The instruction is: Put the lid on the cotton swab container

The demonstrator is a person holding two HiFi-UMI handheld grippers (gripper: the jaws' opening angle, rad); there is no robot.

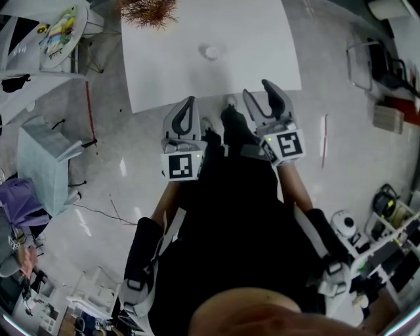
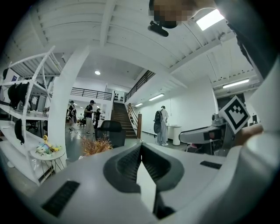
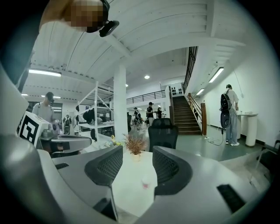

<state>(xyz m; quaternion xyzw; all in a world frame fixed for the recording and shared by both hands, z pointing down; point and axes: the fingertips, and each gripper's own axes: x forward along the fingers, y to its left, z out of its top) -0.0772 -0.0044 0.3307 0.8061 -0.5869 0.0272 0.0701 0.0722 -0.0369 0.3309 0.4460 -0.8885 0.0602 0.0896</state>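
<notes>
A small clear cotton swab container [image 1: 211, 51] stands on the white table [image 1: 262, 59], toward its far side; it is too small to tell a lid apart from it. Seen from the right gripper, the container [image 3: 145, 183] shows as a pale cup with a pink patch, far ahead between the fingers. Both grippers are held in front of the person's body, short of the table's near edge. My left gripper [image 1: 190, 104] is shut with nothing in it, its pads [image 2: 131, 162] pressed together. My right gripper [image 1: 260, 92] is open and empty.
A dried plant [image 1: 149, 12] stands at the table's far edge, with a black office chair [image 3: 162, 129] behind it. A small round side table [image 1: 62, 29] with colourful items is at the far left. Shelving, a staircase and several people are in the background.
</notes>
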